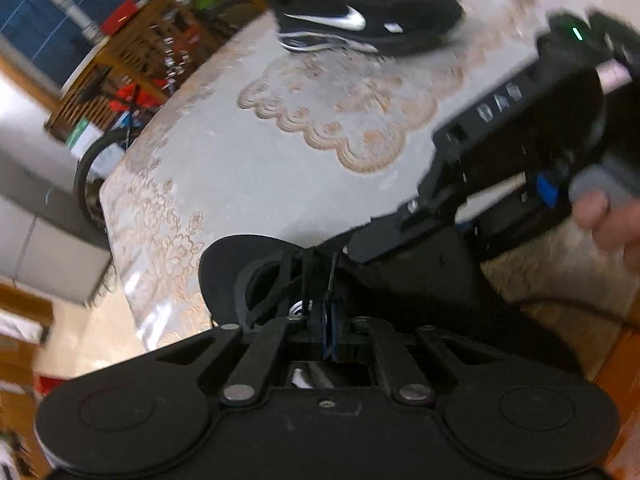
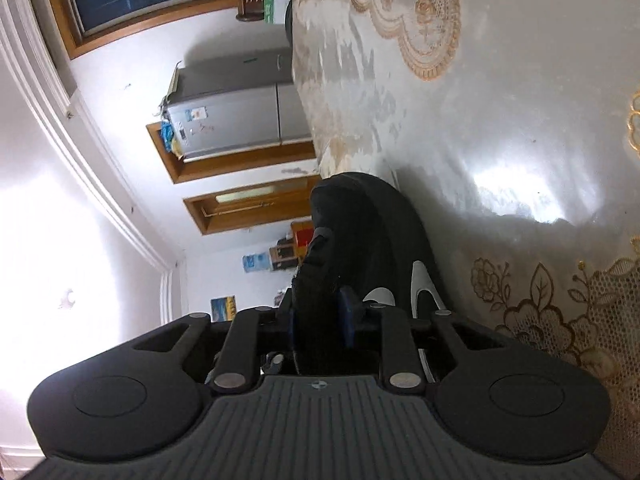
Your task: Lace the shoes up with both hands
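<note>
A black shoe (image 1: pixel 224 264) with a white swoosh lies on the lace-patterned tablecloth (image 1: pixel 240 168), directly under my left gripper (image 1: pixel 318 276). That gripper is shut, and a thin black lace (image 1: pixel 276 294) runs from the shoe's opening up into its tips. My right gripper (image 1: pixel 360 246) comes in from the right, held by a hand (image 1: pixel 608 220). In the right wrist view the same shoe (image 2: pixel 360 220) stretches away from the right gripper (image 2: pixel 320 316). Its blue pads (image 2: pixel 346 314) sit on either side of the shoe's black upper, which fills the gap.
A second black shoe (image 1: pixel 368 12) with a silver swoosh rests at the table's far side. The table edge (image 1: pixel 120 216) drops off at the left, with wooden chairs (image 1: pixel 132 52) beyond. A grey fridge (image 2: pixel 240 116) stands against the wall past the table.
</note>
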Available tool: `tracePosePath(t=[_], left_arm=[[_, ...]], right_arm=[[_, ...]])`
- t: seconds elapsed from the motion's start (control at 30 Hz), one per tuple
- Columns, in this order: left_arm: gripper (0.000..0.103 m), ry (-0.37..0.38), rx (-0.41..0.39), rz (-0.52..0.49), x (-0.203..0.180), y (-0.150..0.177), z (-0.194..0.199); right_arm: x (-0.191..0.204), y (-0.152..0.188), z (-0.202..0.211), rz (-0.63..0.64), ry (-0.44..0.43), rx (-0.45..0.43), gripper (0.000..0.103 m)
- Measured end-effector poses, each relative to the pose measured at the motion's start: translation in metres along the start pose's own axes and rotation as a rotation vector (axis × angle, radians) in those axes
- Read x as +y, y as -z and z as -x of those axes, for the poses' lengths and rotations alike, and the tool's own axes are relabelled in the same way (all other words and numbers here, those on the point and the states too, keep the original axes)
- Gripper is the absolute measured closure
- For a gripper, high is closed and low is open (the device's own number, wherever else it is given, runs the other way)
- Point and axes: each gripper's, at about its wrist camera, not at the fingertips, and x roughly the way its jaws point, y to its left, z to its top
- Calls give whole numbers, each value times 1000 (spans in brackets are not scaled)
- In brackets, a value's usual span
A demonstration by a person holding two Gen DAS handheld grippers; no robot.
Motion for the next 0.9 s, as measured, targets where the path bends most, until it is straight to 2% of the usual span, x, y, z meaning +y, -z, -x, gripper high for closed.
tracePosePath(t=[0.1,0.23,0.4,0.7,0.9], left_arm=[[101,-14,17,-100,-6,-2,1],[101,-32,14,-169,-9,-1,4],[101,-27,31,-156,-4,0,0],[101,-43,75,-153,-8,3,-5],[101,-39,50,-140,-7,0,-2]], right_arm=[[-2,2,4,-19,-29,11,74],[2,0,11,-9,-42,19,71],[15,6,14,72,-25,37,71],[14,10,14,85,-20,29,71],[13,11,12,90,-22,21,71]])
